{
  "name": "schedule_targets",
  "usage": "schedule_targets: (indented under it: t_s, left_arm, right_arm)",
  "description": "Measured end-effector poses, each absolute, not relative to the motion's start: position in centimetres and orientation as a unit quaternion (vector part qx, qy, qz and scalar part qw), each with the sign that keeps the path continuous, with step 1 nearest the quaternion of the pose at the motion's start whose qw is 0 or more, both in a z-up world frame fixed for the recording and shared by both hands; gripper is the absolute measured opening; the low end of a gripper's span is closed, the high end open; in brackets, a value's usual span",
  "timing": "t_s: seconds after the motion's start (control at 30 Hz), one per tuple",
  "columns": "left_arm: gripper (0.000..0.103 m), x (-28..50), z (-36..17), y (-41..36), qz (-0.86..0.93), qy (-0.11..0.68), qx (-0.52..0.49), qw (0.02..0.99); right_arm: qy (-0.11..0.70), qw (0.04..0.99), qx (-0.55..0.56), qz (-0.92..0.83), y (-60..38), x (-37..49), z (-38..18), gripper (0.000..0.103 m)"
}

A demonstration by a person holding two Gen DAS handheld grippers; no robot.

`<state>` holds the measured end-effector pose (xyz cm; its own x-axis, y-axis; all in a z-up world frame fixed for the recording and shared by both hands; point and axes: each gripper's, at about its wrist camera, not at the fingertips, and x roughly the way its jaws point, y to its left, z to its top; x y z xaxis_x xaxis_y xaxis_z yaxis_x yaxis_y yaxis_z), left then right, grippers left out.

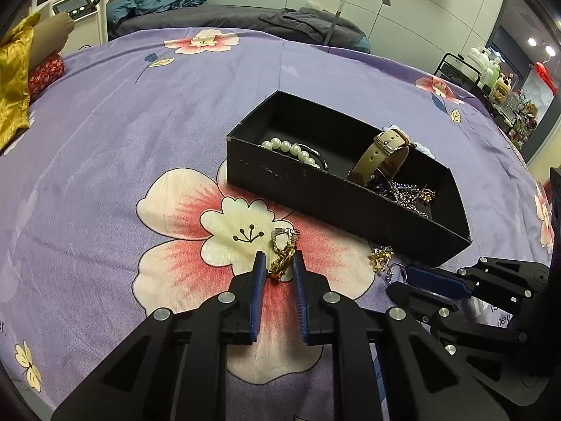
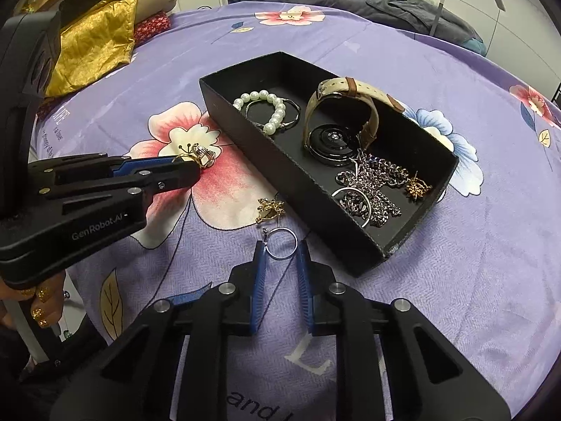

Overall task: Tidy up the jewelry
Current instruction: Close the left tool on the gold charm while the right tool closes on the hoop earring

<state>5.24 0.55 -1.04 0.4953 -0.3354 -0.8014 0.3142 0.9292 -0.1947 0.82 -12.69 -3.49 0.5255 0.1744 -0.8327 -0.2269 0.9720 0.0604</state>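
The left claw (image 1: 279, 259) pinches a gold chain-link piece (image 1: 280, 263) on the bed's purple floral sheet (image 1: 122, 140), a silver ring (image 1: 285, 233) at its far end. The right claw (image 2: 280, 251) pinches a thin silver hoop (image 2: 282, 244) lying flat. At the hoop's 11 o'clock sits a gold earring (image 2: 269, 208). Farther off, at 1 o'clock, the open black box (image 2: 298, 189) holds a pearl bracelet (image 2: 271, 108), a tan-strapped watch (image 2: 336, 133), a tangled silver chain (image 2: 371, 186) and another gold earring (image 2: 417, 187).
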Motion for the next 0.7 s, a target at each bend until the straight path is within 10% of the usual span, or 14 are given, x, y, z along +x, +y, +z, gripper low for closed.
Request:
schedule_targets:
  t_s: [0.7]
  left_arm:
    - [0.01,3.9,-0.8,1.3,-0.191,0.473,-0.018,0.86]
  right_arm:
    - [0.497,0.859,0.029,0.121,-14.8,-0.8,-3.0,0.019]
